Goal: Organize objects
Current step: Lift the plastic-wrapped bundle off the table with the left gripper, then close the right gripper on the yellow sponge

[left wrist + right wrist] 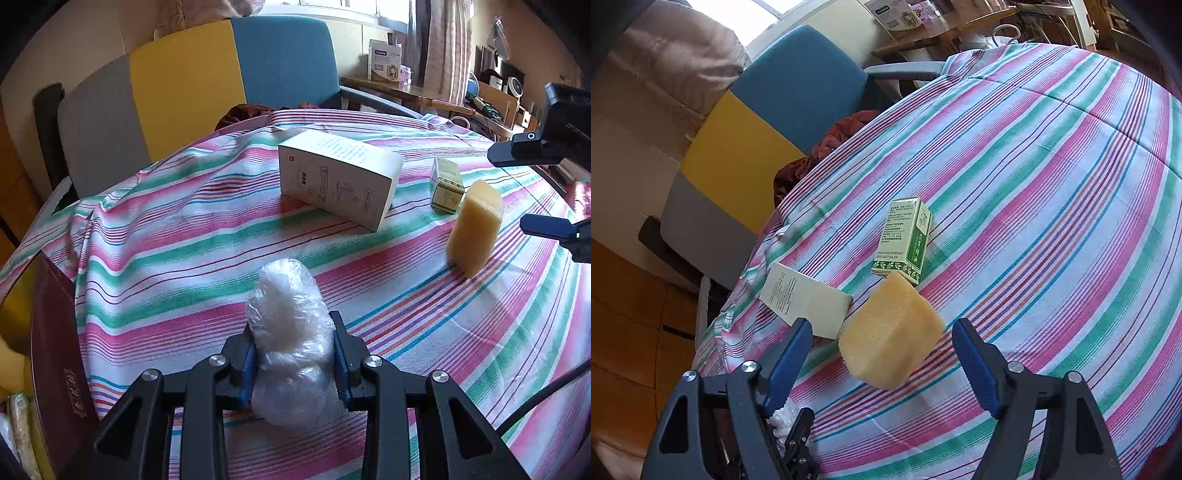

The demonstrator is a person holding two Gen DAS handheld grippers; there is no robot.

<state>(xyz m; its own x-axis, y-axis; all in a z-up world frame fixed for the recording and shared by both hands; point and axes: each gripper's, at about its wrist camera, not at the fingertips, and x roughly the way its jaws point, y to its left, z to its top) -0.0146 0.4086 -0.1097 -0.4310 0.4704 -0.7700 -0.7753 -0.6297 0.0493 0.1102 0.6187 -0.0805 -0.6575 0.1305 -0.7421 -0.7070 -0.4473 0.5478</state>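
The left gripper (293,354) is pinching a crumpled clear plastic bag (290,332) low over the striped tablecloth (177,258), its blue pads pressed into the bag's sides. The right gripper (881,363) is spread wide around a yellow sponge (890,336), which stands tilted on an edge with neither pad touching it.

Take the white carton (338,177) as the landmark: the sponge sits to its right in the left wrist view, the small green-and-white box (905,242) lies just beyond the sponge and near the carton's far end, and the bag is on the near side of the carton, well apart from it.

Risks, as I judge them — the sponge looks unsteady on its edge, so a pad arriving on one side first could tip it over or push it against the green box. It is soft too; a pinch near a corner may let it squeeze out. The bag is slippery and mostly air, so the left pinch may hold only film and slide off when lifted. The two grippers work close together, and the right one's cable trails across the cloth, so a snag is possible.

Writing: the green box carries small print, with a line near its base that appears to be a date reading "2027.06.24". The carton has a small red mark and fine print — too small to read.
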